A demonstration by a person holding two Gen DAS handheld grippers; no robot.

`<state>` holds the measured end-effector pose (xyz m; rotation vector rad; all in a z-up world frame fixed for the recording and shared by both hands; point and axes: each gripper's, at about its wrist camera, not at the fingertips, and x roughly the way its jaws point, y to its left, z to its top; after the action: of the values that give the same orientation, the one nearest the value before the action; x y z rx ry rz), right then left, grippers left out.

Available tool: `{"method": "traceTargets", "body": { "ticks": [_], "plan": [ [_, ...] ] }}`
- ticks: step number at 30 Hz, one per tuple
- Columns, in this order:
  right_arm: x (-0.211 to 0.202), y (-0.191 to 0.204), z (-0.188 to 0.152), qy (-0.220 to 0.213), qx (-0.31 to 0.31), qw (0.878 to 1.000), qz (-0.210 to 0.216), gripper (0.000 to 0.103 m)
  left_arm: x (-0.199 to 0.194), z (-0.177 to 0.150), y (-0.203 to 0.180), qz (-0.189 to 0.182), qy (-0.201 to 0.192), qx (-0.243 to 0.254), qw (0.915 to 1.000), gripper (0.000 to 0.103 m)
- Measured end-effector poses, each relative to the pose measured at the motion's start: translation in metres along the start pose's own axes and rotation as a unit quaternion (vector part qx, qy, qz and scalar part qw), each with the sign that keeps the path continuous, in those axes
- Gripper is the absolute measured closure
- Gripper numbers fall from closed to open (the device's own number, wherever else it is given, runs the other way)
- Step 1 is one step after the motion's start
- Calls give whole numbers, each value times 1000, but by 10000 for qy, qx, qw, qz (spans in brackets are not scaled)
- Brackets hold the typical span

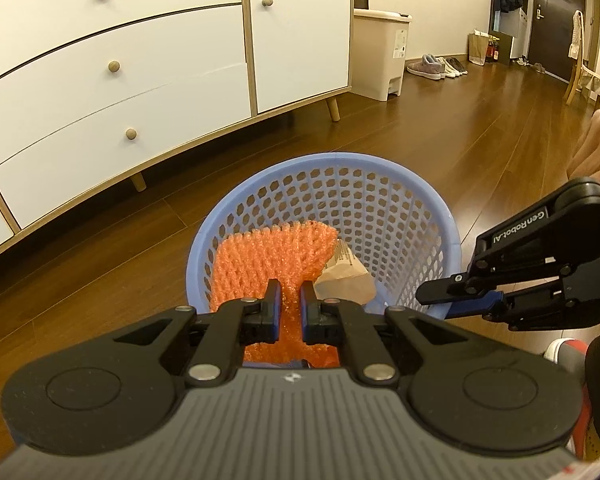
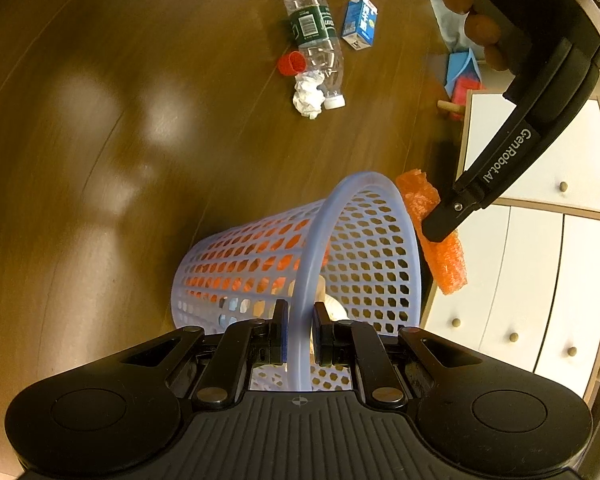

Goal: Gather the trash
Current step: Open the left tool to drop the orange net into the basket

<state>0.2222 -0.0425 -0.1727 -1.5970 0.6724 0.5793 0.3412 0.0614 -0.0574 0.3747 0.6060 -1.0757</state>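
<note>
A: Left wrist view, bottom centre. We see the left gripper (image 1: 290, 300) pinched narrow on the orange foam net (image 1: 276, 256), a soft, knobbly mesh sleeve. The net runs up from between the blue pads and drapes over the near rim into the blue basket (image 1: 380, 164).

B: We agree. In the right wrist view that same net (image 2: 444, 256) shows at right of centre, hanging outside the basket wall past the other claw's black finger, and orange glows through the holes lower left.

A: Basket notes: pale blue plastic, round, tapering, walls punched with hexagonal holes, smooth rolled rim. Inside, right of the net, a crumpled brown paper bag (image 1: 346, 276), matte and creased.

B: The right gripper (image 2: 298, 334) at bottom centre of its own view straddles the basket rim (image 2: 312, 248); the rim passes between the two fingers. Jaws are nearly closed about it, but we cannot tell from this view whether the pads truly touch. In the left wrist view it comes in from the right edge onto the near-right rim, fingers close together.

A: Loose trash, top centre of the right wrist view, on dark glossy wood floor (image 2: 100, 160): a clear crushed plastic bottle (image 2: 316, 36) with green label, lying flat; a red cap (image 2: 292, 63) just beside it; a crumpled white paper ball (image 2: 309, 98) touching the bottle's neck end; a small blue-and-white carton (image 2: 360, 22) near the bottle's right.

B: All well apart from both claws. White drawer cabinet (image 1: 120, 60) with round wooden knobs, upper left.
</note>
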Motion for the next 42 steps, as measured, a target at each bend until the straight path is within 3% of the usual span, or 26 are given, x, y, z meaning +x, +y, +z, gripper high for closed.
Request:
{"method": "traceTargets", "body": {
  "ticks": [14, 25, 42],
  "plan": [
    [-1, 12, -5, -30, -474, 9987, -158, 95, 9, -1, 0, 55, 78, -6, 10000, 96],
    [-7, 43, -17, -207, -1443, 9885, -409, 95, 12, -3, 2, 62, 116, 54, 9999, 96],
    [-19, 55, -15, -364, -1638, 9851, -385, 95, 22, -1, 5, 68, 211, 116, 9997, 96]
  ]
}}
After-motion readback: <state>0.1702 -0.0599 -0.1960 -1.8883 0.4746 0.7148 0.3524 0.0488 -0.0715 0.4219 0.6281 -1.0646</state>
